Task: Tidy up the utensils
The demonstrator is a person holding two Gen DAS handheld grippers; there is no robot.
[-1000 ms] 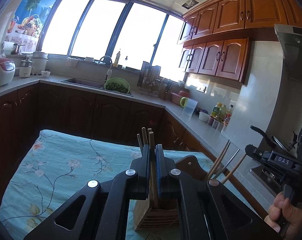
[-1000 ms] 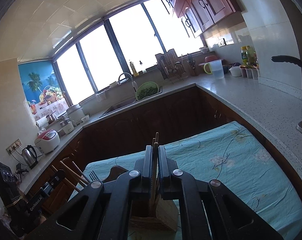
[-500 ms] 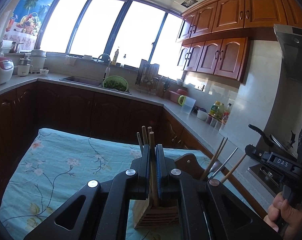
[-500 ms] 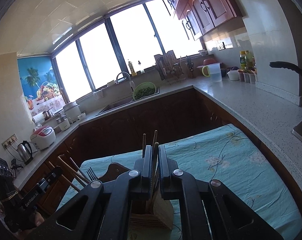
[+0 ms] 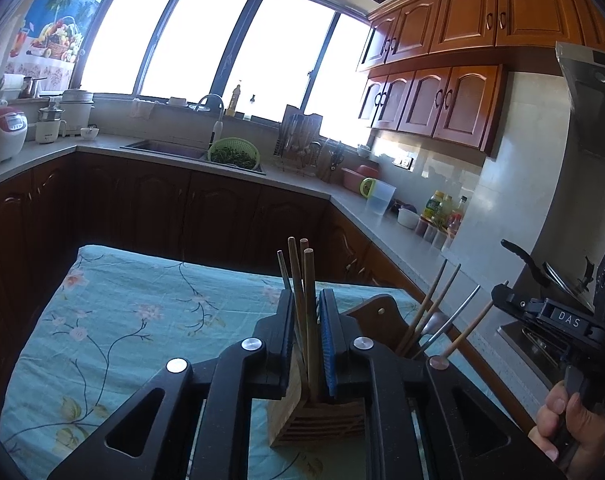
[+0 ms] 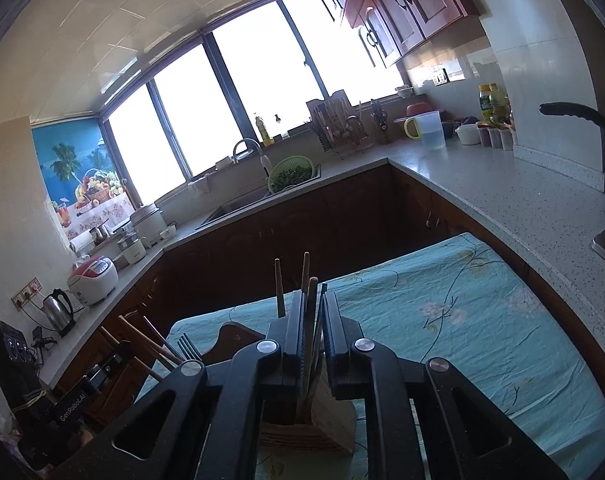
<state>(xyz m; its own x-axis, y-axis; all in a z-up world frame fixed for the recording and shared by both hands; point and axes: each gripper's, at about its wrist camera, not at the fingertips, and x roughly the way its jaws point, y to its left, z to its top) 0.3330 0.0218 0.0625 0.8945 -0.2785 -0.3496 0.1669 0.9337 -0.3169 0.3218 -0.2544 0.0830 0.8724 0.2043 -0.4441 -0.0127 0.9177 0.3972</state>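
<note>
In the left wrist view my left gripper (image 5: pixel 307 296) reaches over a light wooden holder (image 5: pixel 316 420). Its jaws are opening, and wooden chopsticks (image 5: pixel 309 320) stand loose in the narrow gap between them, their lower ends in the holder. In the right wrist view my right gripper (image 6: pixel 315 296) hangs over a wooden holder (image 6: pixel 326 416). Its jaws are opening too, around an upright chopstick (image 6: pixel 312 312). My right gripper (image 5: pixel 550 314) also shows far right in the left wrist view, held by a hand (image 5: pixel 570 420).
The holders stand on a table with a teal floral cloth (image 5: pixel 134 320) (image 6: pixel 462 320). A brown board (image 5: pixel 376 314) and more chopsticks and a metal handle (image 5: pixel 450 320) rise to the right. A fork (image 6: pixel 188 348) shows at lower left. Dark cabinets and a countertop (image 6: pixel 502 200) ring the table.
Both pairs of jaws have parted a little from the chopsticks they were pinching. The chopsticks stay upright in the holders. Neither hand has shifted noticeably.
</note>
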